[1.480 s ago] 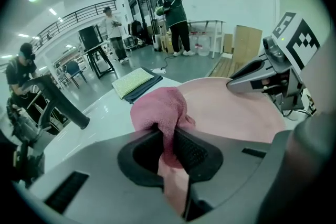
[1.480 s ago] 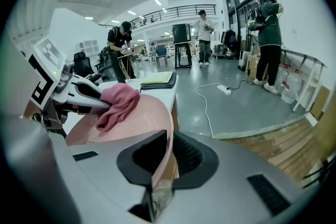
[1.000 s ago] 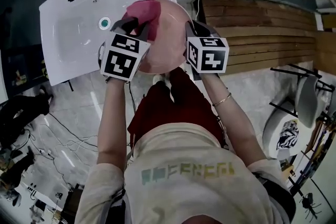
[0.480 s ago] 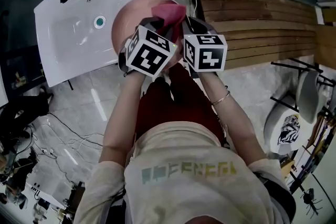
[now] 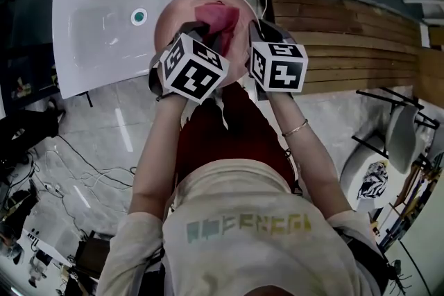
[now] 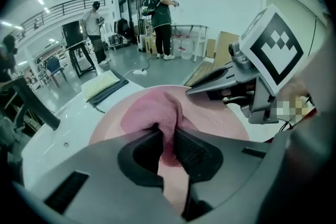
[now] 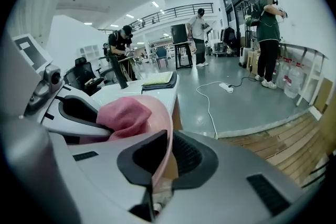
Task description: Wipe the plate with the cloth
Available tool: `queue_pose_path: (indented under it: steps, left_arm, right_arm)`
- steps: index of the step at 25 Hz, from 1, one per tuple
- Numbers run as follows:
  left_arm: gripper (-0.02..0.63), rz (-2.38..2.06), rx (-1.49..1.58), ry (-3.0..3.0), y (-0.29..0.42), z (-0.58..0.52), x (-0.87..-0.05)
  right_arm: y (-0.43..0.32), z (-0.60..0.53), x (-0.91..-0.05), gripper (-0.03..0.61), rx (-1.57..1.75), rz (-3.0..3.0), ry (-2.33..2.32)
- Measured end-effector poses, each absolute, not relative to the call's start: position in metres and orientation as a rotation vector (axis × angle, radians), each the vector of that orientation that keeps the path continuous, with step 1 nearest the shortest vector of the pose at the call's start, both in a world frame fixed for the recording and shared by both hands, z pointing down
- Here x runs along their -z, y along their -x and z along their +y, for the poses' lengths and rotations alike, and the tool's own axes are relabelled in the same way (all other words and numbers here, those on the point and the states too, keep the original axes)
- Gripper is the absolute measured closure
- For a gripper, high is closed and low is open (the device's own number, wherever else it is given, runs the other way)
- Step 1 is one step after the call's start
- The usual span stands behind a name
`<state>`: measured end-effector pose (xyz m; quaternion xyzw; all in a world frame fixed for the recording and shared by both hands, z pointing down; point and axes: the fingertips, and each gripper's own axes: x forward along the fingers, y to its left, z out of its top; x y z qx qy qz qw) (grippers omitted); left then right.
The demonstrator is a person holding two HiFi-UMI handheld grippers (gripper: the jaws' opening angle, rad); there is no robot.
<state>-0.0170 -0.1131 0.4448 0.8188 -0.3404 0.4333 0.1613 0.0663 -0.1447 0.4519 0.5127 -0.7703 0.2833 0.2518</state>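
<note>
My left gripper pinches the cloth, pressed on the plate. My right gripper is clamped on the plate's rim.

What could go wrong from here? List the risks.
1. The right gripper grips the plate only at its rim; wiping pressure could lever it loose, and it seems to hang partly beyond the sink.
2. The left gripper pinches just a fold of the cloth, which might slip out mid-wipe.
</note>
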Motion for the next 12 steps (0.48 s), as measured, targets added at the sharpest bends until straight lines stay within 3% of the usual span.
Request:
queue_pose_path:
  steps: [12]
  left_arm:
    - [0.548, -1.133, -1.325, -2.236, 0.081, -0.105, -0.448]
  right_arm:
    - [-0.063, -0.143, -0.452, 0.522, -0.762, -2.083, -1.411]
